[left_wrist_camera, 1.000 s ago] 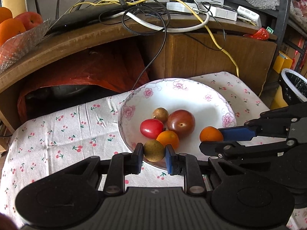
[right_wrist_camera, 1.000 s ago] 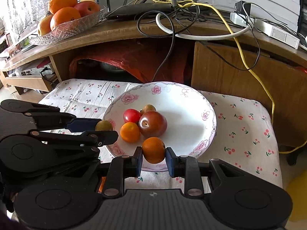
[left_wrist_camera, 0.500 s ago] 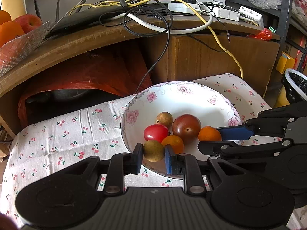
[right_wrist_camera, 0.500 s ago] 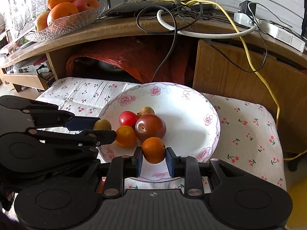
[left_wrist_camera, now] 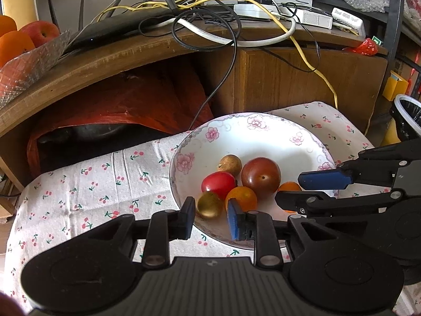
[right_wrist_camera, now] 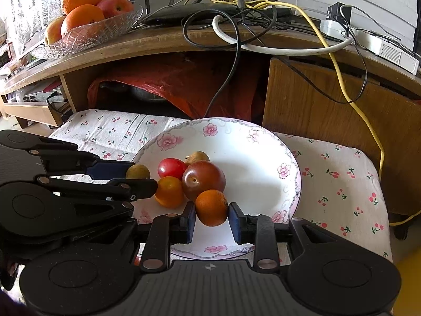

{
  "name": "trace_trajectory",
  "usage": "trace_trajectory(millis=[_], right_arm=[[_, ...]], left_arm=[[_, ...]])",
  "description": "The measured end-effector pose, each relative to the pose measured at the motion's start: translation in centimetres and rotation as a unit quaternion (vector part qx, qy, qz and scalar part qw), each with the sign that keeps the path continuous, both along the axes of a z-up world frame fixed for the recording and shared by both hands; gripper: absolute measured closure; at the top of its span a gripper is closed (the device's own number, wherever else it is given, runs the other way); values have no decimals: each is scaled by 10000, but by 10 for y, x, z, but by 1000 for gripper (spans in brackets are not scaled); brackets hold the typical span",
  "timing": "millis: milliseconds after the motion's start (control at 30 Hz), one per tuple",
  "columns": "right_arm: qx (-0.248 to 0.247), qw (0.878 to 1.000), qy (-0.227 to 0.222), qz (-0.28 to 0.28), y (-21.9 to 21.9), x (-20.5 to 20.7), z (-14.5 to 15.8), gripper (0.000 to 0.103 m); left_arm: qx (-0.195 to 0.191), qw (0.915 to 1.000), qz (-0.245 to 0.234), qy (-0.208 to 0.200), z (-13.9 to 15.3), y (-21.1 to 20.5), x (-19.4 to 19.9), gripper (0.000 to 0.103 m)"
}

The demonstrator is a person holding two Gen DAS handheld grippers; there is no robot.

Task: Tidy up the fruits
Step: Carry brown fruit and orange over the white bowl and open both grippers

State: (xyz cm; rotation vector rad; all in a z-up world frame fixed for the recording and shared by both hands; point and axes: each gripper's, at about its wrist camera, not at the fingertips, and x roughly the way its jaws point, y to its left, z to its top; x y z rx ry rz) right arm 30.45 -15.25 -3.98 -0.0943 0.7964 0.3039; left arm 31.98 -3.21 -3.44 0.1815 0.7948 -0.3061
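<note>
Left gripper point(left_wrist_camera: 211, 217) jaws just opening, olive fruit point(left_wrist_camera: 209, 205) loose between pads on plate point(left_wrist_camera: 263, 126). Right gripper point(right_wrist_camera: 211, 222) likewise easing off orange point(right_wrist_camera: 211, 207). Both deliveries look done.

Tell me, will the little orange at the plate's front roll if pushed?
Probably: the little orange looks round and the plate looks smooth and dished. The dark red fruit beside it would likely stop it soon. Its skin looks firm, so probably not squishy.

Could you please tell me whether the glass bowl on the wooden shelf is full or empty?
Holding fruit: the cut-glass bowl contains round oranges and a red apple.
</note>
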Motion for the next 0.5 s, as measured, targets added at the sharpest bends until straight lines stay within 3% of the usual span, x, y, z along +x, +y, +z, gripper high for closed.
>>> trace_trajectory(millis=[500], right_arm=[[-26, 9999, -141, -87, -3, -3, 7, 74]], left_arm=[[-95, 9999, -61, -109, 10, 4, -9, 64]])
